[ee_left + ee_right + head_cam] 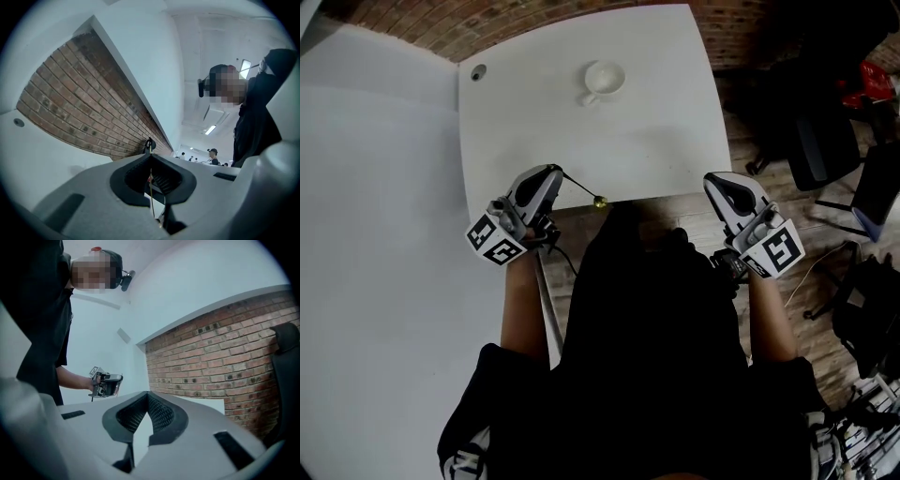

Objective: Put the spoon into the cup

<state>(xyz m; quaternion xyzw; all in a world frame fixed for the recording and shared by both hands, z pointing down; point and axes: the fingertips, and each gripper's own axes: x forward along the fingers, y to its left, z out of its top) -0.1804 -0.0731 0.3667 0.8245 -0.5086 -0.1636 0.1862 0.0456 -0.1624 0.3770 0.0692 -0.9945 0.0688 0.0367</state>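
Observation:
A white cup stands on the far middle of the white table, its handle toward the near left. My left gripper is at the table's near edge, shut on a thin dark-handled spoon. The spoon's gold bowl sticks out to the right, over the edge. In the left gripper view the spoon runs up between the closed jaws of the left gripper. My right gripper hovers at the near right edge. It is shut with nothing in it, as the right gripper view shows. The cup is far from both.
A small round hole sits in the table's far left corner. A white wall panel lies left of the table. Dark chairs and bags stand on the wooden floor to the right. A brick wall runs behind the table.

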